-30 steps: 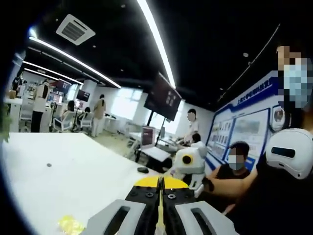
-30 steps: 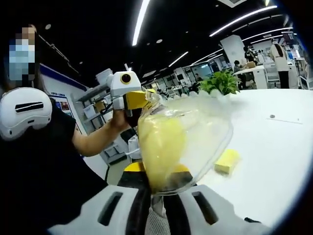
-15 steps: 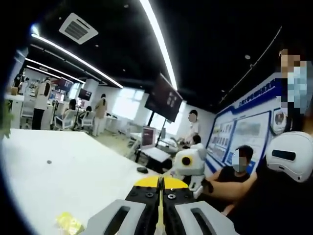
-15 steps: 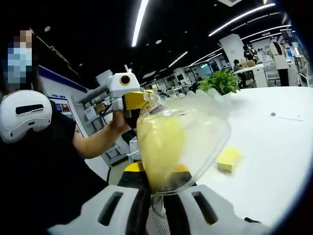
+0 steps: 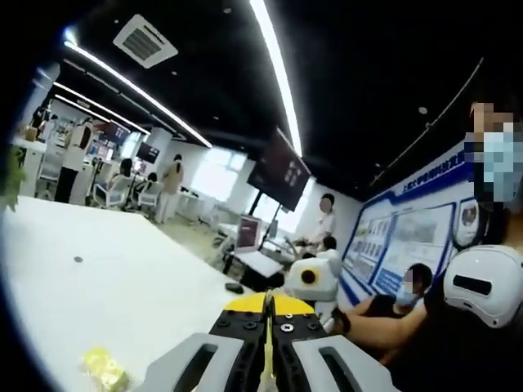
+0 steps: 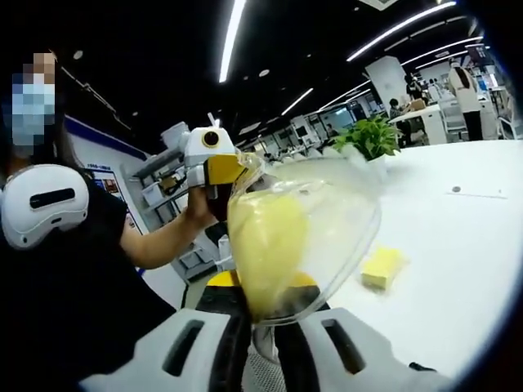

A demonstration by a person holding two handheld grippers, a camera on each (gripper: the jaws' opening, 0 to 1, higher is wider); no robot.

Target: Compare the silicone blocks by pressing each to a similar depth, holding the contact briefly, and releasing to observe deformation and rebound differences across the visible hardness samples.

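Observation:
My right gripper is shut on the bottom of a clear plastic bag that holds a yellow silicone block. The bag stands up in front of the lens. Its top corner reaches the yellow tip of my left gripper, held up in the person's hand; I cannot tell whether that corner is pinched there. In the left gripper view my left gripper has its jaws together, and the right gripper shows just beyond them. A bare yellow block lies on the white table.
A small yellow wrapped piece lies on the table at the lower left. A potted plant stands at the table's far edge. The person holding the grippers is close on the left. Other people and desks are far behind.
Both grips are unchanged and the bag stays in place. The left gripper view has tilted a little, so the wrapped piece sits further left in it.

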